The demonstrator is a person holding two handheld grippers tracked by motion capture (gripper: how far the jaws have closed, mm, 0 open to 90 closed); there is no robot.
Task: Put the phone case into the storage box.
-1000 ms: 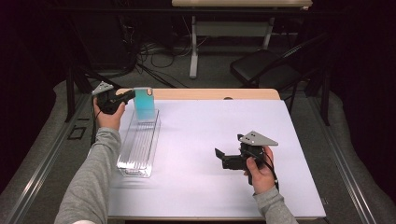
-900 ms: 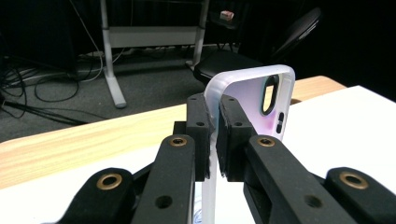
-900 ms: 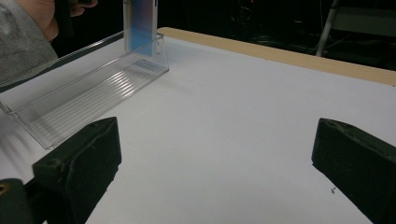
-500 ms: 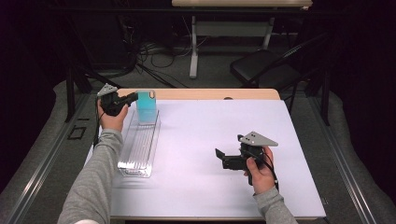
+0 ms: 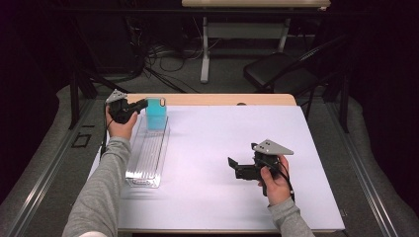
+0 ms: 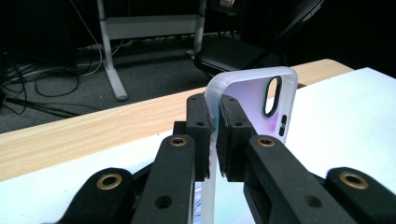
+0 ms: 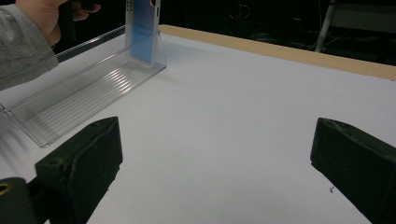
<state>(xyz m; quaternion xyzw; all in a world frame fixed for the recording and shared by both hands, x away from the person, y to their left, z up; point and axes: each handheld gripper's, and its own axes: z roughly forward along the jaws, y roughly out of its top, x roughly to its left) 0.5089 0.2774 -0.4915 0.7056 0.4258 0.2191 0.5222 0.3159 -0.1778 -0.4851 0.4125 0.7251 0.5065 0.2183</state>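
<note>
Pads of the left claw point(image 6: 212, 140) pinch the edge of a phone case point(image 6: 261, 100), held upright at the far end of a clear tray point(image 5: 148, 153). Well right of the tray, the right claw point(image 5: 237, 168) rests on the surface point(image 5: 212, 148), wide open, empty.

No text, label, brand, number or sign can be read in any of the views; nothing legible is carried by the phone case point(image 6: 261, 100), the clear tray point(image 5: 148, 153) or the counter point(image 5: 222, 173).
</note>
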